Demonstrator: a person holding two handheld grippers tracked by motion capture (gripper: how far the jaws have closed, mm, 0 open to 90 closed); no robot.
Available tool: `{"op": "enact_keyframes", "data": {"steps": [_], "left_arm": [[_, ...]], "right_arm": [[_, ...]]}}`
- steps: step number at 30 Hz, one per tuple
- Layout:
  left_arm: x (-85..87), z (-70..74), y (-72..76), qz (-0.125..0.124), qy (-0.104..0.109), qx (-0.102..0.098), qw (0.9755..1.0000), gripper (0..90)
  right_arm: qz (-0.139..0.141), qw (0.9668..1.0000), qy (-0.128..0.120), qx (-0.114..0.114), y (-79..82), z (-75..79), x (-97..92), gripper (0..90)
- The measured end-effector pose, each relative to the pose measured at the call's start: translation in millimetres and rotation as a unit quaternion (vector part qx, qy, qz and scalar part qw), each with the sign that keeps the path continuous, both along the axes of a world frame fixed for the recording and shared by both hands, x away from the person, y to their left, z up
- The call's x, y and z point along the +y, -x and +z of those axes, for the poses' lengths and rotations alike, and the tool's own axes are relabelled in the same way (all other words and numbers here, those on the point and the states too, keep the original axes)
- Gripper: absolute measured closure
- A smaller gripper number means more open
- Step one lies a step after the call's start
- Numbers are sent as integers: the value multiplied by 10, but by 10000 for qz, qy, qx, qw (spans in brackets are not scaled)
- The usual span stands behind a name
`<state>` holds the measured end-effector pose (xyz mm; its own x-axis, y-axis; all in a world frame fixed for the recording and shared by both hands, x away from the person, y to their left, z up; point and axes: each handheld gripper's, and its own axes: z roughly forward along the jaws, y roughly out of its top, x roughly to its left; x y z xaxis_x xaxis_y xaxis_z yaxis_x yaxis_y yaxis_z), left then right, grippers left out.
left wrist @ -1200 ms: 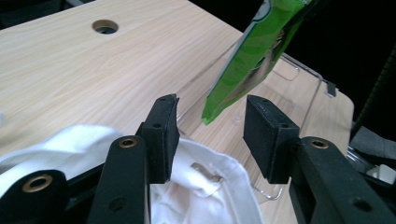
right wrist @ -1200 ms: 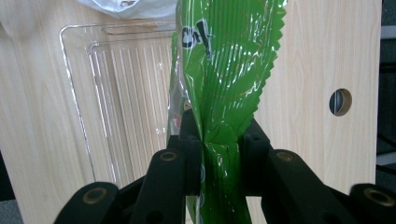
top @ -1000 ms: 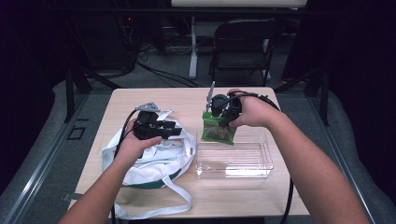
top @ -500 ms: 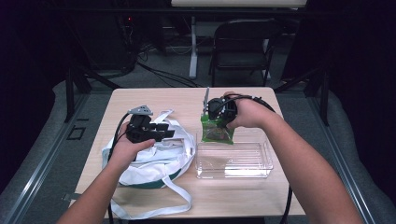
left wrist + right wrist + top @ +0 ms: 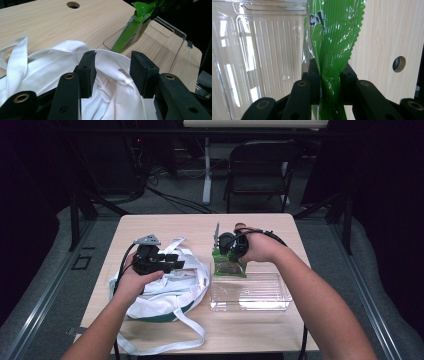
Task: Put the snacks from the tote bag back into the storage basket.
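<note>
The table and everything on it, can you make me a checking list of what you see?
Surface: wooden table, a round hole in it.
Job's things: green packet hanging at the clear box far rim; white cloth bag beside it.
Clutter: nothing seen.
Grippers: right gripper shut on the green packet's edge; left gripper jaws apart over the white cloth bag's opening, not pressing the cloth.
Cables: black cable trails from the left gripper; more on the floor.
Surroundings: folding chair behind the table, dark room.

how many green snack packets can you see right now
1: the green packet hangs pinched in the right gripper over the clear box's far edge. More may hide inside the white bag.
</note>
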<state>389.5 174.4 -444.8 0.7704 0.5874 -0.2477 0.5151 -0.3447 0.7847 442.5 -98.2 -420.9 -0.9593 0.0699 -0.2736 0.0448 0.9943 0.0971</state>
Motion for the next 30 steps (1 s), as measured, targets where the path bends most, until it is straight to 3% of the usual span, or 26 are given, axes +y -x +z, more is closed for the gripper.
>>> {"op": "enact_keyframes", "data": {"steps": [10, 22, 30], "left_arm": [[23, -15, -8, 19, 11, 12, 10000, 563], [36, -38, -15, 27, -25, 27, 10000, 567], [44, -37, -13, 46, -10, 33, 10000, 568]], "right_arm": [[205, 9998, 25, -43, -69, -137, 53, 751], [220, 9997, -43, 19, -144, -261, 46, 741], [0, 9997, -84, -212, -185, -257, 30, 618]]}}
